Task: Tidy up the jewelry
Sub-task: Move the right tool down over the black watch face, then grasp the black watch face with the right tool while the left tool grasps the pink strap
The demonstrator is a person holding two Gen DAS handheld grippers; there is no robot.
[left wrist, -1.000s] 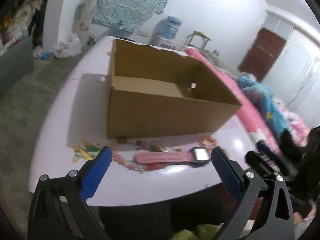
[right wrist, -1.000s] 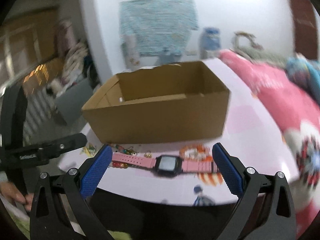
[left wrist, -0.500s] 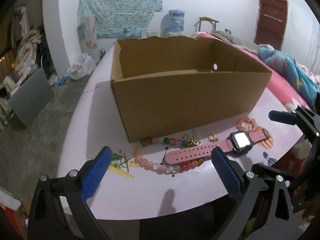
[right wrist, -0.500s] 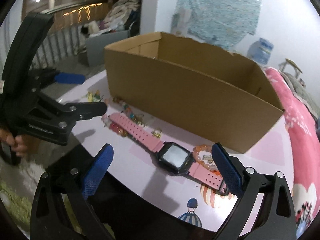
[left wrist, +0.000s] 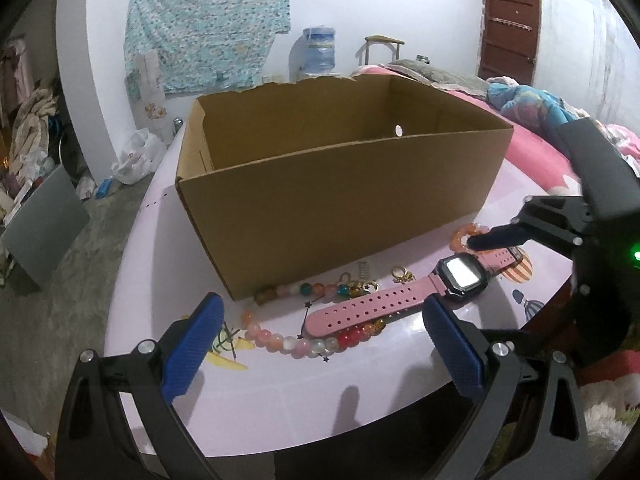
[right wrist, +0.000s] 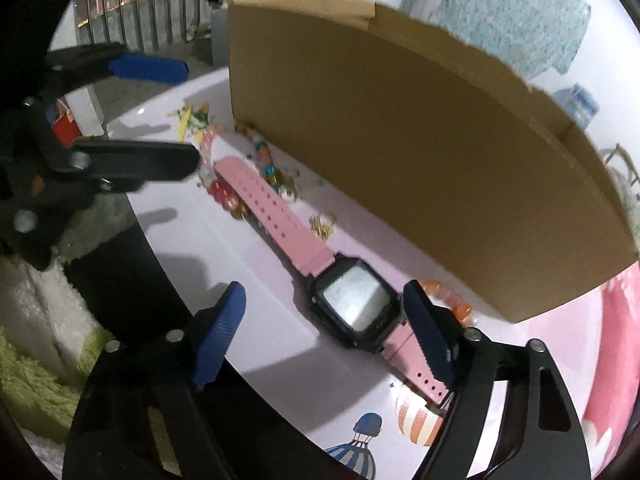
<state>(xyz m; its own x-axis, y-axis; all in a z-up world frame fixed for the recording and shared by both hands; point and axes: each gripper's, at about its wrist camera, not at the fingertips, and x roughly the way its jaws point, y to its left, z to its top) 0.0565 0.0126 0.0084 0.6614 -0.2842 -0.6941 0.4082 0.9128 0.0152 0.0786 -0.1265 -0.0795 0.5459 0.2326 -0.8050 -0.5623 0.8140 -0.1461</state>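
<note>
Both the left gripper and right gripper have black frames, silver screws and ribbed blue pads

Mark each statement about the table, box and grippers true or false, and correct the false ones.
1. The pink watch lies inside the cardboard box. False: it lies on the table in front of the box.
2. The right gripper straddles the watch face, jaws apart. True; its jaws have just been closing.
3. The left gripper grips the bead bracelet. False: it is open, holding nothing.
4. The watch strap lies over part of the bead bracelet. True.
5. An orange bead bracelet lies near the box. True.
</note>
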